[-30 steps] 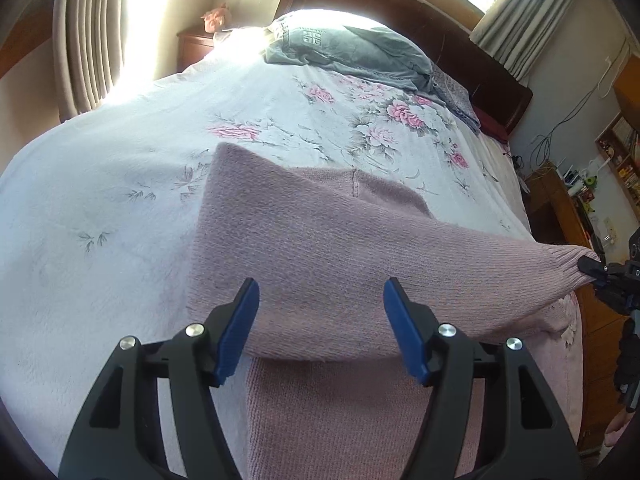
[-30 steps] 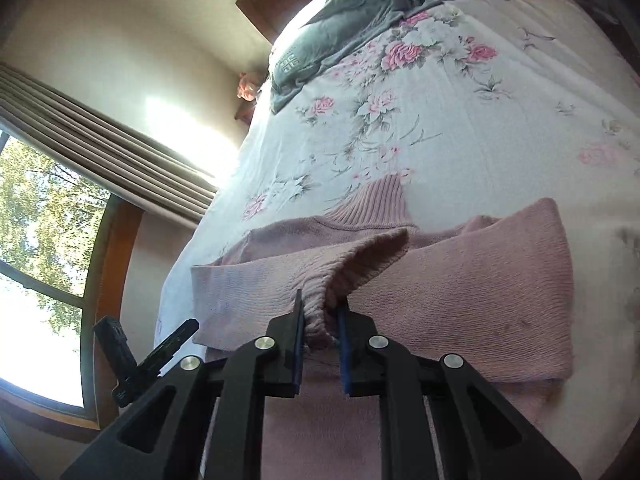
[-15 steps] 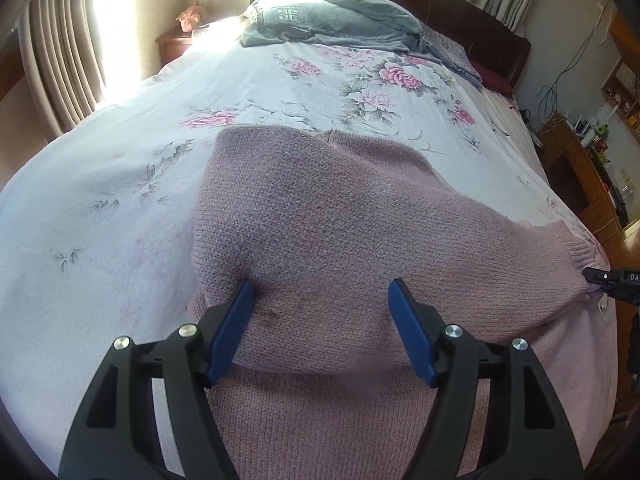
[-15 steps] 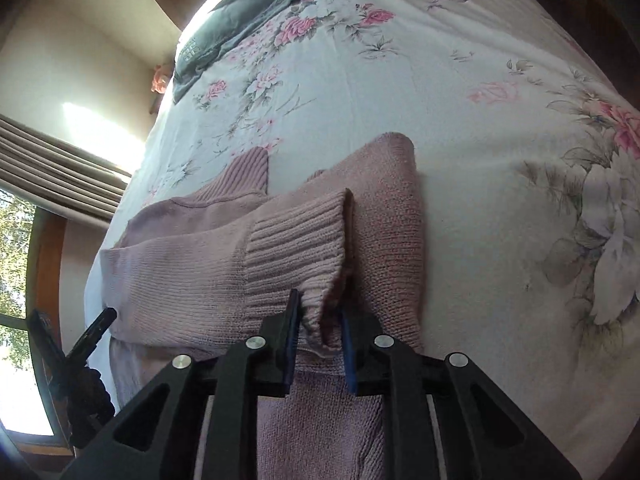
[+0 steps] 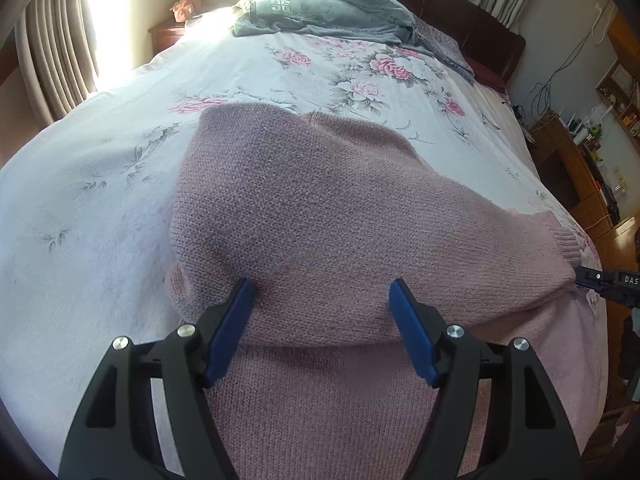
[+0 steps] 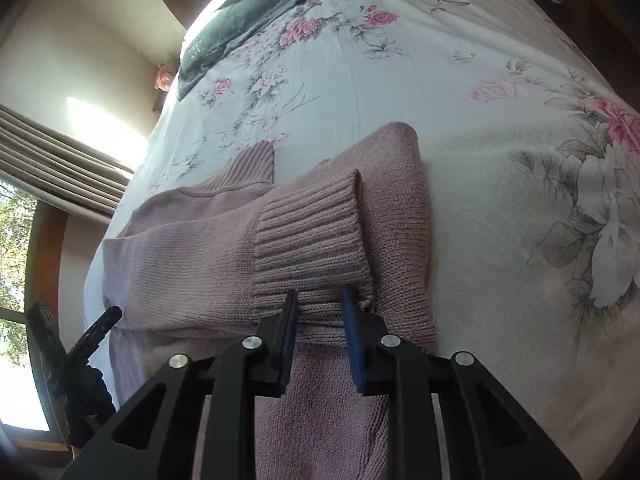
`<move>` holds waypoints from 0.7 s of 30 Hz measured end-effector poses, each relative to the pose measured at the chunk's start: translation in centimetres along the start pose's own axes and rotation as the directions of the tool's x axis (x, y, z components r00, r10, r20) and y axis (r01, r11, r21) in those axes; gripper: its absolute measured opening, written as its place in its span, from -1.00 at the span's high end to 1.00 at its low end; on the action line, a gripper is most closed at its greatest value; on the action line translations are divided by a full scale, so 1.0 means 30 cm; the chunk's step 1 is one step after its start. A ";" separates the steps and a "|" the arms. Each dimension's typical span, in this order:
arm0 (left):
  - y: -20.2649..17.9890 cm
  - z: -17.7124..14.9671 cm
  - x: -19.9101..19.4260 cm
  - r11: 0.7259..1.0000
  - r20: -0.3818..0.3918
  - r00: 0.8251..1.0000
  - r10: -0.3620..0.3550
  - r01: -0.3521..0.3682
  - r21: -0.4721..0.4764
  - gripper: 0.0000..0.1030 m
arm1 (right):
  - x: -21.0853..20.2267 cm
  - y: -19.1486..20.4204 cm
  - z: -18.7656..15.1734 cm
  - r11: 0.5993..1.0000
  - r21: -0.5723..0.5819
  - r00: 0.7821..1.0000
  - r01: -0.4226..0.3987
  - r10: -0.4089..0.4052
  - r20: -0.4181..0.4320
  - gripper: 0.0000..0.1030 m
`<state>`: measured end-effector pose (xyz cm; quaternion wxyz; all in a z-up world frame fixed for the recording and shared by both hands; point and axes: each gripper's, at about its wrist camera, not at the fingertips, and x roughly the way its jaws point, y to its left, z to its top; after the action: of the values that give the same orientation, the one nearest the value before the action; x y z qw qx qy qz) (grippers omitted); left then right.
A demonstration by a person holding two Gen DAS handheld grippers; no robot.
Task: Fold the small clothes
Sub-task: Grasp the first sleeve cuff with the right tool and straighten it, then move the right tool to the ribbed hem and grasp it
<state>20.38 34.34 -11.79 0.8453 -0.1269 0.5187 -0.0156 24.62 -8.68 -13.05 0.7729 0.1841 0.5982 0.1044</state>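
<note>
A pink knitted sweater (image 5: pixel 320 208) lies on the floral bedspread (image 5: pixel 100 208) with one sleeve folded across its body. My left gripper (image 5: pixel 320 320) hovers open just above the folded sleeve, one blue finger on each side and nothing between them. In the right wrist view the sleeve's ribbed cuff (image 6: pixel 312 232) lies flat on the sweater, close to its right side edge. My right gripper (image 6: pixel 320 316) is shut on the near edge of that cuff. The sweater's ribbed collar (image 6: pixel 252 168) points away up the bed.
A grey garment (image 5: pixel 320 16) and a folded cloth lie at the head of the bed by the dark headboard. Curtains (image 5: pixel 60 60) and a bright window stand to the left. A wooden desk (image 5: pixel 580 168) with clutter runs along the bed's right side.
My right gripper carried the cuff across the sweater body and lowered it until it lies flat. The left gripper stayed open and came down closer over the folded sleeve.
</note>
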 end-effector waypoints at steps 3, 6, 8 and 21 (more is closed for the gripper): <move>-0.011 -0.002 -0.023 1.000 0.007 1.000 0.004 -0.004 0.011 -0.36 | -0.028 -0.015 -0.010 0.999 0.016 0.999 -0.048 0.047 0.025 0.52; -0.005 -0.015 -0.095 0.999 0.016 0.999 -0.033 0.033 -0.006 -0.36 | -0.126 0.000 -0.048 0.999 -0.010 0.996 -0.045 0.045 0.073 0.30; 0.006 -0.046 -0.162 0.999 0.022 0.999 -0.036 0.036 0.000 -0.36 | -0.208 0.011 -0.107 0.998 -0.038 0.993 -0.040 0.044 0.110 0.23; 0.172 -0.562 -0.511 0.995 -0.053 0.996 0.077 -0.081 -0.059 -0.40 | -0.410 0.036 -0.866 0.983 -0.158 0.996 0.092 -0.087 0.037 0.18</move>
<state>-2.09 38.40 -6.83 0.8276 -0.1316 0.5449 0.0305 -3.57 -8.23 -7.33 0.7979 0.0961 0.5840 0.1144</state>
